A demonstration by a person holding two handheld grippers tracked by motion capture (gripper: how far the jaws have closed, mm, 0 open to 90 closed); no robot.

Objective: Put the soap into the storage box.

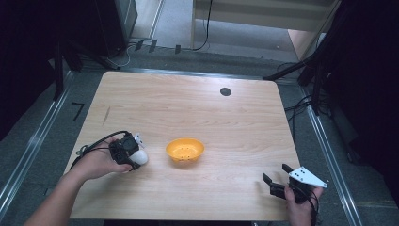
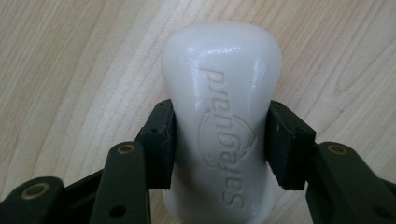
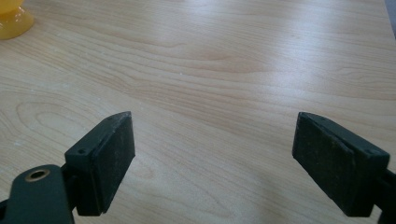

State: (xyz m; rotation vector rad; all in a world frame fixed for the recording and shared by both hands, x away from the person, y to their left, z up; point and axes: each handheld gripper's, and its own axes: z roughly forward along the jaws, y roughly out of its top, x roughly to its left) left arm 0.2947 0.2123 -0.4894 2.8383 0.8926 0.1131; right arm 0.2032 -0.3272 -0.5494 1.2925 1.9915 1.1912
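Observation:
A white plastic bottle (image 2: 222, 107) with raised lettering lies on the wooden table, and my left gripper (image 2: 219, 144) is shut on its narrower part, both pads pressing its sides. From above, that bottle (image 1: 140, 157) sits at the table's left, under my left gripper (image 1: 128, 151), just left of an orange bowl (image 1: 185, 149). Near the front right corner my right gripper (image 1: 277, 175) stands open. In its own view the right gripper (image 3: 212, 158) has bare wood between its pads, and the orange bowl (image 3: 11, 18) peeks in at the top left.
The wooden table (image 1: 188, 113) has a small black round mark (image 1: 225, 91) near its far edge. Dark stands and cables line the floor on both sides of the table.

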